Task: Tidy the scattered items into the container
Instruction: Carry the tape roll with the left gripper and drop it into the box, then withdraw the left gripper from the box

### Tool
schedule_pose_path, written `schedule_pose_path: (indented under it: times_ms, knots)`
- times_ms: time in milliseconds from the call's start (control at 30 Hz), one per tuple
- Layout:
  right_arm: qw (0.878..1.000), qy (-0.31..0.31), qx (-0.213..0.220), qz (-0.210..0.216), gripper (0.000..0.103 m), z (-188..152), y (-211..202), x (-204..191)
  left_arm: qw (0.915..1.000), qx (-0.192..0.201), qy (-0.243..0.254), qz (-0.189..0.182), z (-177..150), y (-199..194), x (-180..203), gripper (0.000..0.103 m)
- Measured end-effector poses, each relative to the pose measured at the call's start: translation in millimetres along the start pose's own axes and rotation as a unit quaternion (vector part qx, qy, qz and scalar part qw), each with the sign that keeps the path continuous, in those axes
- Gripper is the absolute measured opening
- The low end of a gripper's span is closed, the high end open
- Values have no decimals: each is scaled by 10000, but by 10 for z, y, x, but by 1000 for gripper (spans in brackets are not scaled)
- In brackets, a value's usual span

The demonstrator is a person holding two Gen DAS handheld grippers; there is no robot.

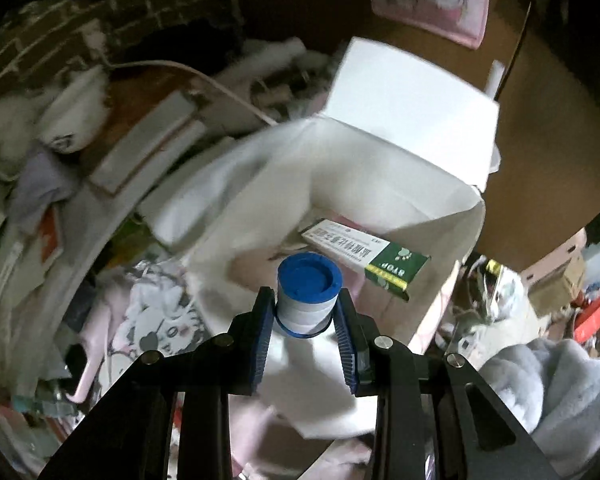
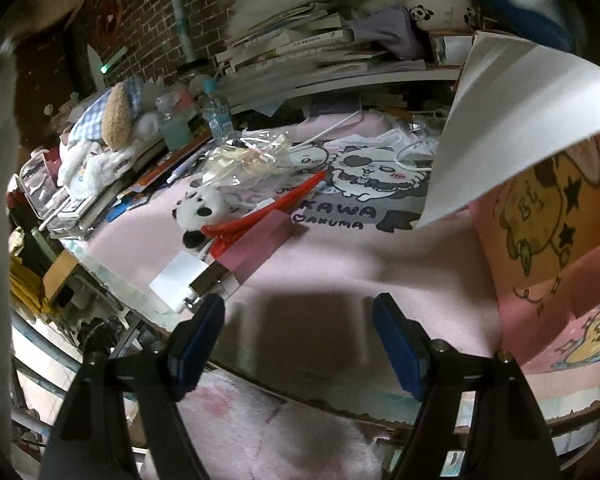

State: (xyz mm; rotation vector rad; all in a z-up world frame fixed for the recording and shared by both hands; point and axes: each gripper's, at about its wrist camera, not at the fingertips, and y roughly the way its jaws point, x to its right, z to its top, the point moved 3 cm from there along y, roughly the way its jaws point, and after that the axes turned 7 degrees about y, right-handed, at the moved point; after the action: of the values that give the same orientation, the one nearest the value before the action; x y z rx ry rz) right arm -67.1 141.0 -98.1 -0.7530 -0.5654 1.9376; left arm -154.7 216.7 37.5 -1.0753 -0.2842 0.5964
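The left gripper (image 1: 305, 312), clenched on a blue-capped spool (image 1: 308, 294), holds it above the open white-lined box (image 1: 380, 168), where a green-and-white carton (image 1: 364, 254) already lies. The right gripper (image 2: 300, 334) hangs released and empty; a panda toy (image 2: 198, 214), red clip (image 2: 268, 208) and pink box (image 2: 260, 246) remain on the mat (image 2: 340, 264).

Blue-capped spool (image 1: 308, 294) in left tool (image 1: 305, 312), above box (image 1: 400, 168)
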Motion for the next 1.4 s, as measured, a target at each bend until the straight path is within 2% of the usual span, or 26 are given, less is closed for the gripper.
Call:
schedule_pose_path:
  times_ms: [167, 433, 500, 600, 633, 667, 733, 833, 967, 1000, 1033, 1067, 1133, 1233, 1333, 1367, 1400]
  knots:
    - [9999, 35, -26, 109, 74, -22, -4, 16, 9985, -524, 118, -56, 145, 279, 95, 25]
    - [9998, 64, 24, 193, 74, -6, -37, 23, 9969, -788, 32, -56, 156, 510, 73, 26]
    - [9998, 75, 15, 199, 74, -5, -34, 22, 9969, -785, 64, 37, 159, 531, 75, 27]
    - [9998, 64, 24, 180, 74, -3, -33, 21, 9973, -715, 97, 102, 148, 509, 81, 51]
    - [9998, 65, 23, 181, 74, -3, -33, 23, 9976, -670, 101, 165, 151, 491, 72, 64]
    - [9998, 70, 19, 189, 74, -3, -32, 25, 9980, -596, 107, 158, 156, 463, 74, 72]
    - [9998, 74, 15, 194, 74, -1, -29, 28, 9985, -487, 134, 207, 160, 410, 84, 83]
    - [9998, 66, 26, 178, 74, 1, -29, 29, 9986, -226, 249, 414, 162, 279, 95, 84]
    - [9998, 108, 37, 149, 74, -3, -19, 50, 9947, 592, 66, 841, 102, -141, -27, 85]
    - [9998, 118, 57, 128, 74, -4, -21, 57, 9921, 831, 21, 937, 58, -266, -43, 87]
    - [9998, 122, 71, 111, 74, -6, -28, 67, 9883, 1120, -25, 1034, -4, -399, -92, 95]
    - [9998, 130, 80, 104, 74, -11, -34, 77, 9825, 1395, -130, 1230, -114, -563, -127, 99]
    - [9997, 178, 98, 124, 74, -28, -49, 100, 9730, 1731, -350, 1488, -269, -734, -215, 99]
    - [9996, 204, 134, 106, 74, -50, -64, 109, 9582, 1885, -794, 2002, -651, -889, -343, 99]
    - [9996, 187, 190, 99, 74, -61, -82, 77, 9351, 1959, -1216, 2690, -1148, -1003, -414, 99]
    - [9995, 172, 237, 77, 74, -63, -93, 58, 9216, 2034, -1442, 2976, -1369, -1047, -446, 99]
    - [9995, 149, 289, 47, 74, -63, -105, 34, 9144, 2060, -1557, 3117, -1485, -1052, -457, 99]
